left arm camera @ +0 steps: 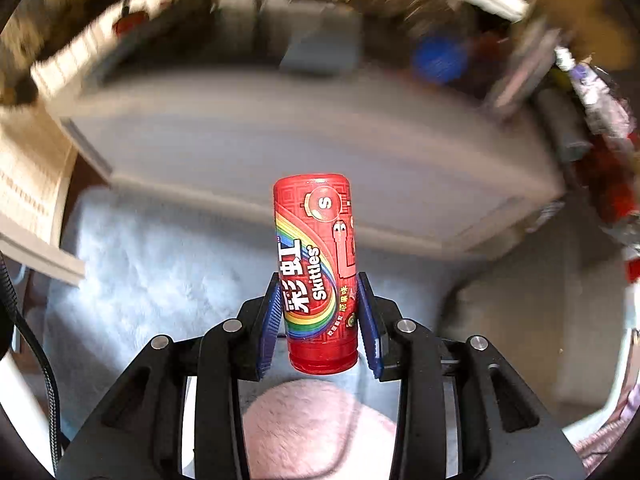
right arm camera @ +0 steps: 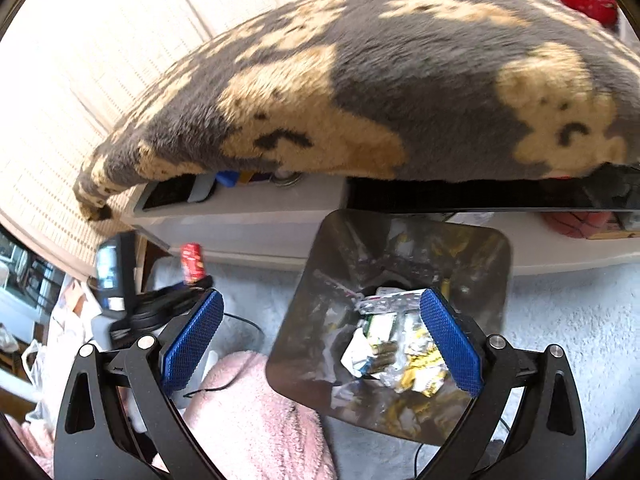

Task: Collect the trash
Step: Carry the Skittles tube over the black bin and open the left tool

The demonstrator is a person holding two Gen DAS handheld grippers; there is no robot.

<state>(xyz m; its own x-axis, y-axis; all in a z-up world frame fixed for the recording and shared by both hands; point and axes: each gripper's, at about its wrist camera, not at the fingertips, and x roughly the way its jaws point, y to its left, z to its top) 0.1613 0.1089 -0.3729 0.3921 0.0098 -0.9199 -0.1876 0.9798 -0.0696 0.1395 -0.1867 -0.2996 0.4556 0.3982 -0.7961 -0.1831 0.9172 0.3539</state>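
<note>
Skittles tube [left arm camera: 316,272], red with a rainbow band, stands upright between the blue pads of my left gripper [left arm camera: 318,320], which pinch it at its lower half; its base hangs free above a pale blue shaggy rug [left arm camera: 152,264] and a pink fleece sleeve [left arm camera: 316,424]. Behind the tube lies a blurred white bed edge [left arm camera: 320,208]; the room beyond is too smeared to read. Seen from my right wrist, the same tube [right arm camera: 192,262] appears small, at the left of the bed edge, held aloft by the black frame of the left gripper [right arm camera: 188,286]. My right gripper [right arm camera: 322,340] is spread wide with nothing between its pads. Below it stands a dark, square-mouthed trash bin [right arm camera: 496,264] on the rug [right arm camera: 560,320], just beside the bed edge [right arm camera: 256,220]; it contains crumpled foil and paper wrappers [right arm camera: 384,348]. A grey and cream plush blanket [right arm camera: 360,92] drapes over the bed above the bin. The pink sleeve [right arm camera: 248,412] fills the lower left, with a thin black cable [right arm camera: 240,320] running across the rug near it.
</note>
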